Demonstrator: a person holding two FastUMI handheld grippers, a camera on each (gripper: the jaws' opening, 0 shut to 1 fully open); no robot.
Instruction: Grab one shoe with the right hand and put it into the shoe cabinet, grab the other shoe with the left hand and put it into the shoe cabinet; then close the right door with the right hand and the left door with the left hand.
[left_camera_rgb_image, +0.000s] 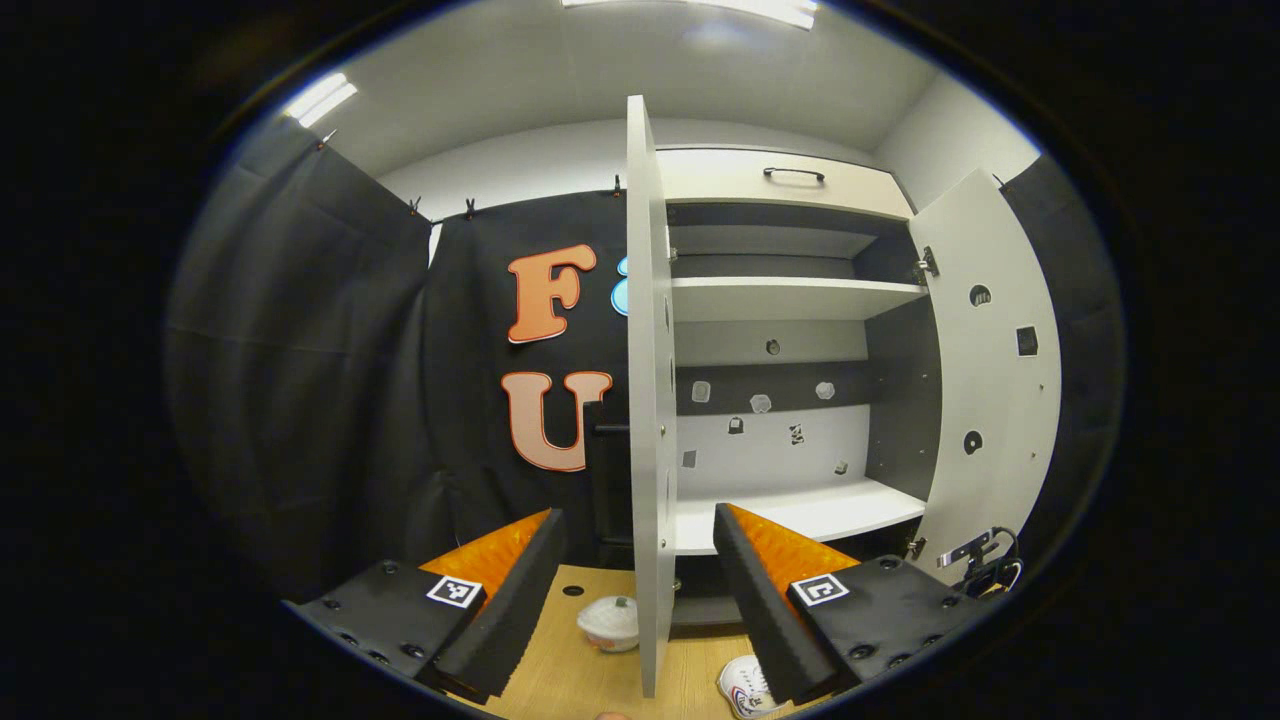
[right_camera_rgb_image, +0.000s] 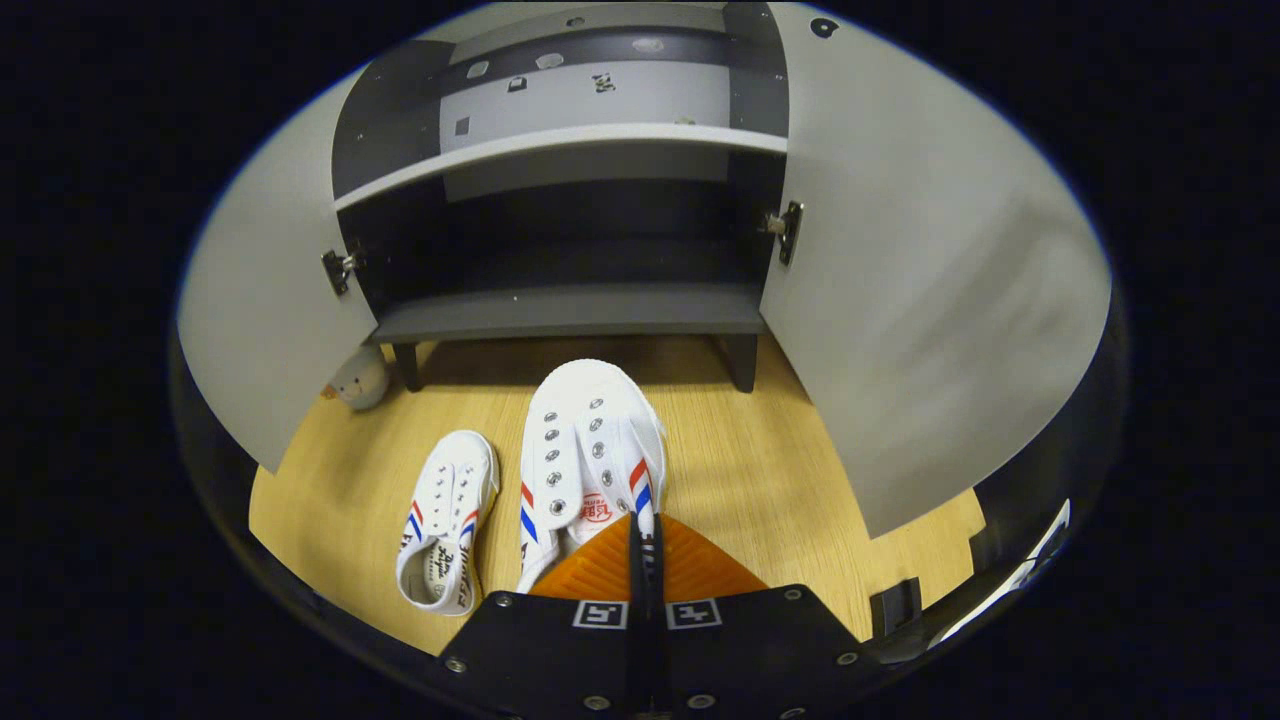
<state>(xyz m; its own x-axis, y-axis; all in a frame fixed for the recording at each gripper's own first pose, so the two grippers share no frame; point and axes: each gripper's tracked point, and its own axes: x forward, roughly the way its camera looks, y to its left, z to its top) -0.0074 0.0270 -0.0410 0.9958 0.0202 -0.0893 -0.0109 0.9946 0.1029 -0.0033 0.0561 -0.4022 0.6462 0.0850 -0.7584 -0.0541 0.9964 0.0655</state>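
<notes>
Two white shoes with red and blue stripes lie on the wooden floor (right_camera_rgb_image: 760, 470) in front of the shoe cabinet (right_camera_rgb_image: 570, 310). In the right gripper view the right tongs (right_camera_rgb_image: 640, 545) are pressed together on the near rim of the larger-looking shoe (right_camera_rgb_image: 590, 450), pinching it; its toe points toward the cabinet's dark bottom shelf. The other shoe (right_camera_rgb_image: 445, 520) lies just to its left, apart from it. Both cabinet doors stand open, the left door (right_camera_rgb_image: 265, 340) and the right door (right_camera_rgb_image: 930, 300) swung outward. A small round pale object (right_camera_rgb_image: 360, 378) sits on the floor by the left door.

In the left gripper view the left tongs (left_camera_rgb_image: 635, 590) are spread wide and hold nothing, with the left door's edge between the fingers, farther off. This view also shows the upper shelves (left_camera_rgb_image: 790, 297) and a handle (left_camera_rgb_image: 794, 173) on top.
</notes>
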